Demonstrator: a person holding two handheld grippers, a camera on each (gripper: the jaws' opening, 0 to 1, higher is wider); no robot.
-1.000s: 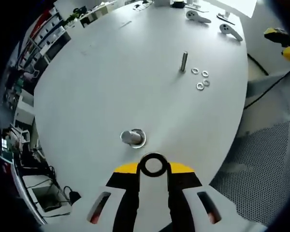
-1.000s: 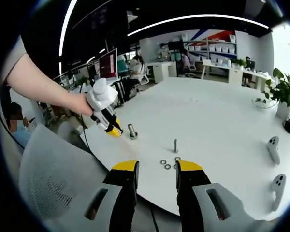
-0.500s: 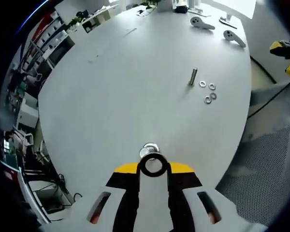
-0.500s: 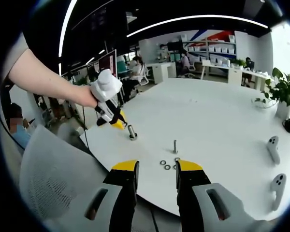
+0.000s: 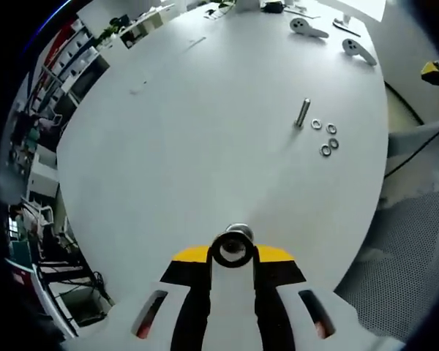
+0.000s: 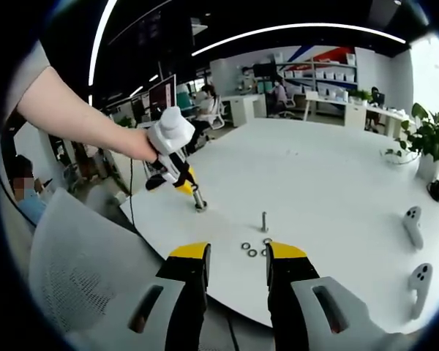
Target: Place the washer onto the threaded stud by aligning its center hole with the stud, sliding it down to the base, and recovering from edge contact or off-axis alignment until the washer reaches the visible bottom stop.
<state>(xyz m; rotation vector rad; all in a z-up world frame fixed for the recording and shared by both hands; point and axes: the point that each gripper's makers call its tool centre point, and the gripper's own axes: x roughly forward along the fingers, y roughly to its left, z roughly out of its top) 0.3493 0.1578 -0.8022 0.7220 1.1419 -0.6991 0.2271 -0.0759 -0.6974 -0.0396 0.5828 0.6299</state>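
In the left gripper view my left gripper (image 5: 232, 253) is shut on a dark ring washer (image 5: 214, 253), held flat at the jaw tips. The top of a threaded stud (image 5: 239, 234) shows just past and through the washer's hole. From the right gripper view, a hand holds that left gripper (image 6: 186, 183) tilted down right over the upright stud (image 6: 199, 199) near the table's edge. My right gripper (image 6: 236, 257) stands open and apart, short of the table, with nothing between its jaws.
A second, thinner stud (image 5: 303, 112) stands mid-table with several loose washers (image 5: 325, 137) beside it. Two white controllers (image 5: 307, 28) lie at the far side. A mesh chair (image 6: 80, 270) sits by the table edge (image 6: 161, 230). A potted plant (image 6: 432, 146) is at the right.
My left gripper has carried the washer across to the stud; a second ago the stud stood up and left of the washer, now its top lines up behind the hole. The right gripper has stayed put.
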